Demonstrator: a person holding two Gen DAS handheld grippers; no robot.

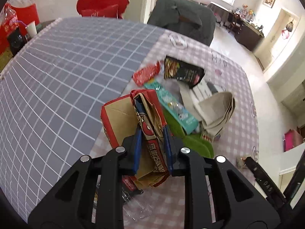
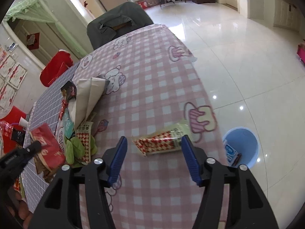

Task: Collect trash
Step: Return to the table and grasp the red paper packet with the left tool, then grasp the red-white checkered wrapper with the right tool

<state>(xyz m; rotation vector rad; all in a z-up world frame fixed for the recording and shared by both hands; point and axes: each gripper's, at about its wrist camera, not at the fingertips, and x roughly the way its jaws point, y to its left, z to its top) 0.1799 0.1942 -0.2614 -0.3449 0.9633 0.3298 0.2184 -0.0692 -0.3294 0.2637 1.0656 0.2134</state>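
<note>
My left gripper is shut on a crumpled red and brown paper bag; its blue pads press the bag's folded middle, just above the table. The same bag shows at the left of the right wrist view. My right gripper stands open low over the pink checked cloth. A red-and-white checked wrapper lies flat between its fingertips, which do not touch it. A blue bin stands on the floor past the table edge, with a packet inside.
A pile of litter lies beyond the bag: a black packet, a red wrapper, a teal packet, beige folded paper and a green piece. A grey-covered chair and a red chair stand at the table's far side.
</note>
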